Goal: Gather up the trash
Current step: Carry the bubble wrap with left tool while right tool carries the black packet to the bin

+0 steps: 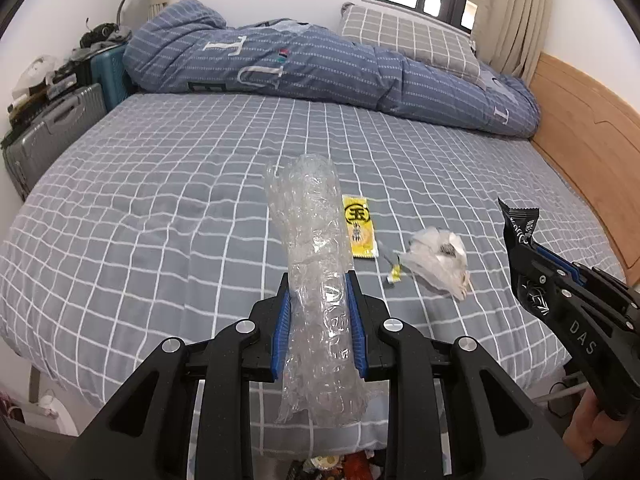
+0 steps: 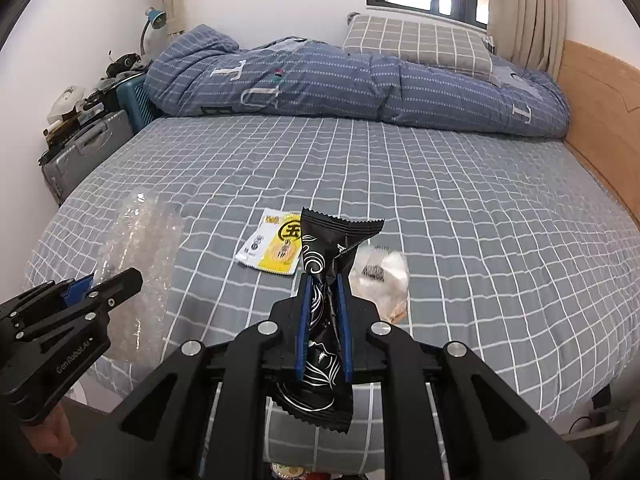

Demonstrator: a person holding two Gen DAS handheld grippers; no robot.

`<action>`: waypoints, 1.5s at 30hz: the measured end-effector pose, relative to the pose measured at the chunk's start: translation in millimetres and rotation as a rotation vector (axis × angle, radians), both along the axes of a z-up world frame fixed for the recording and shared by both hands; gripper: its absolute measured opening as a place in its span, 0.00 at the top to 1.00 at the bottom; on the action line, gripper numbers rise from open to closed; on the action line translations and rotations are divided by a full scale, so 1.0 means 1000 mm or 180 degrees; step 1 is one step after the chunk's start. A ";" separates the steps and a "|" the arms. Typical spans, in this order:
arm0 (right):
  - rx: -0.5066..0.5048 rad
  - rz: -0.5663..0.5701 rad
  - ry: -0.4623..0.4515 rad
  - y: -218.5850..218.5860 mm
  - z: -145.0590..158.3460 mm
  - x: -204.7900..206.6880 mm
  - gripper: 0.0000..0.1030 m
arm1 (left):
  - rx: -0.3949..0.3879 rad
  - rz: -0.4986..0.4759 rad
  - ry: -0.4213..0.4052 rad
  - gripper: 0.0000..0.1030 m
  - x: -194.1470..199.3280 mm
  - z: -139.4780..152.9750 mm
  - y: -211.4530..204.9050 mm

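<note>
My left gripper [image 1: 318, 284] is shut on a clear bubble-wrap roll [image 1: 310, 248], held above the near edge of the bed; it also shows in the right wrist view [image 2: 136, 264]. My right gripper [image 2: 323, 280] is shut on a black snack wrapper [image 2: 328, 248], also seen at the right of the left wrist view [image 1: 520, 224]. On the grey checked bed sheet [image 1: 160, 184] lie a yellow sachet [image 1: 360, 226], also in the right wrist view [image 2: 274, 248], and a crumpled white plastic wad [image 1: 438, 262], also in the right wrist view [image 2: 380, 276].
A folded blue quilt [image 1: 320, 68] and a checked pillow [image 1: 408, 36] lie at the far side of the bed. A wooden headboard [image 1: 584, 128] runs along the right. Suitcases [image 1: 56, 128] with clutter stand at the left. Colourful litter shows below the gripper [image 1: 332, 464].
</note>
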State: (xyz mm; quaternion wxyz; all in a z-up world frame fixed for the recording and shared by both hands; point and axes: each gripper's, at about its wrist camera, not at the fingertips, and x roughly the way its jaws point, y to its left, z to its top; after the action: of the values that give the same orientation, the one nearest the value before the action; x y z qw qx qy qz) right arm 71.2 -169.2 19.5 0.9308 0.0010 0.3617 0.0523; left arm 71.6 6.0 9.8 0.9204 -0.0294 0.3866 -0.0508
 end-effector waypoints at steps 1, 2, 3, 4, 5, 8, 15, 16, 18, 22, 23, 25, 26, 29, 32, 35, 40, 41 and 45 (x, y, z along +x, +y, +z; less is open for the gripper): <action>-0.0001 0.0005 0.0009 0.000 -0.001 -0.003 0.88 | -0.0007 0.0000 0.0012 0.76 -0.004 -0.002 0.000; 0.0000 0.0012 0.0017 0.000 -0.002 -0.007 0.88 | -0.0011 0.0000 0.0024 0.76 -0.007 -0.003 0.000; 0.0002 0.0015 0.0025 0.001 -0.003 -0.011 0.88 | -0.0013 -0.0001 0.0033 0.76 -0.009 -0.005 0.000; 0.0004 0.0017 0.0033 0.001 -0.004 -0.013 0.88 | -0.0012 -0.0008 0.0043 0.76 -0.012 -0.006 0.000; 0.0006 0.0019 0.0041 0.002 -0.005 -0.016 0.88 | -0.0014 -0.0007 0.0053 0.76 -0.015 -0.008 -0.001; 0.0005 0.0022 0.0063 0.003 -0.008 -0.027 0.88 | -0.0023 -0.0010 0.0079 0.76 -0.023 -0.012 -0.001; 0.0003 0.0039 0.0117 0.005 -0.015 -0.047 0.88 | -0.0014 -0.0035 0.0111 0.76 -0.043 -0.019 -0.003; 0.0004 0.0044 0.0123 0.006 -0.016 -0.049 0.88 | -0.0014 -0.0032 0.0114 0.76 -0.046 -0.019 -0.003; 0.0007 0.0049 0.0127 0.006 -0.017 -0.054 0.88 | -0.0015 -0.0027 0.0124 0.76 -0.050 -0.020 -0.003; 0.0003 0.0065 0.0151 0.007 -0.020 -0.063 0.88 | 0.0004 -0.0026 0.0167 0.76 -0.058 -0.025 -0.004; 0.0006 0.0070 0.0169 0.008 -0.022 -0.066 0.88 | 0.0003 -0.0025 0.0182 0.76 -0.060 -0.027 -0.004; 0.0012 0.0082 0.0206 0.008 -0.028 -0.071 0.88 | 0.0003 -0.0032 0.0222 0.76 -0.065 -0.032 -0.005; 0.0010 0.0087 0.0223 0.008 -0.030 -0.074 0.88 | 0.0004 -0.0035 0.0235 0.76 -0.067 -0.034 -0.005; 0.0008 0.0098 0.0272 0.010 -0.037 -0.083 0.88 | 0.0011 -0.0049 0.0290 0.76 -0.076 -0.041 -0.007; 0.0006 0.0112 0.0310 0.011 -0.043 -0.093 0.88 | -0.0001 -0.0052 0.0337 0.76 -0.085 -0.047 -0.008; -0.0058 0.0147 0.0332 0.014 -0.049 -0.105 0.88 | -0.0009 -0.0062 0.0376 0.76 -0.094 -0.051 -0.008; -0.0032 0.0129 0.0421 0.011 -0.058 -0.121 0.88 | -0.0017 -0.0073 0.0462 0.76 -0.110 -0.057 -0.011; -0.0023 0.0126 0.0440 0.011 -0.060 -0.124 0.88 | -0.0013 -0.0069 0.0475 0.76 -0.113 -0.059 -0.012; 0.0001 0.0131 0.0490 0.010 -0.063 -0.137 0.88 | -0.0014 -0.0071 0.0541 0.76 -0.128 -0.065 -0.015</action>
State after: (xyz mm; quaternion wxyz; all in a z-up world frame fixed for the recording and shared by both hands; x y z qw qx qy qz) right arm -65.7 -158.8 -43.9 0.8990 -0.0022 0.4321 0.0712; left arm -55.9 -9.1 -55.3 0.8836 -0.0312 0.4635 -0.0592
